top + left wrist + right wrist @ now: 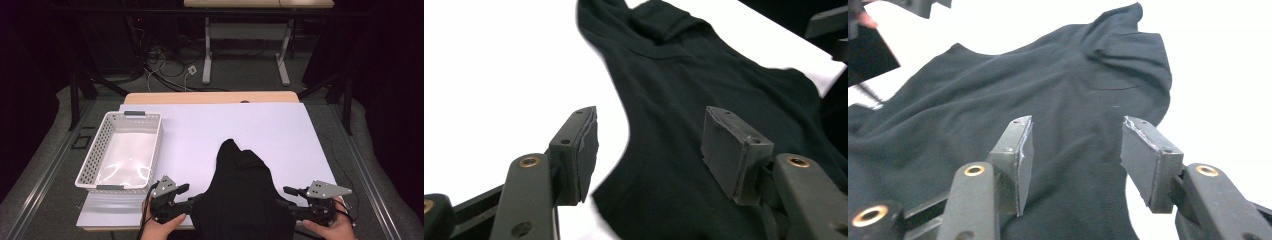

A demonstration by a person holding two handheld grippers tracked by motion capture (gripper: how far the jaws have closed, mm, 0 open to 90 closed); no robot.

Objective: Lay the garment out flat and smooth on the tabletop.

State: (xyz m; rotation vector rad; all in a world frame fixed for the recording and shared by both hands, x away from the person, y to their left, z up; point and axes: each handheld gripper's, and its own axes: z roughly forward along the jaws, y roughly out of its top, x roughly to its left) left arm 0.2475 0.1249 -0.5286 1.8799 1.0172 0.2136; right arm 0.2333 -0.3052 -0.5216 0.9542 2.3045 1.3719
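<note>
black garment heaped on counter, right of basket | left gripper, right gripper flank garment, jaws apart, empty | risk: pinching one layer only, cloth bunches or slips

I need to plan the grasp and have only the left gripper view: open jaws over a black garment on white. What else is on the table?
Observer: A white perforated basket stands at the left side of the white table cover, apart from the black garment. It looks empty.
Operator: Where is the other gripper?
Observer: The right gripper sits at the garment's right edge, near the table's front, held in the person's hand.
Operator: Is it gripping cloth?
Observer: No. In the right gripper view its pads stand apart, with the garment lying flat beyond them.
</note>
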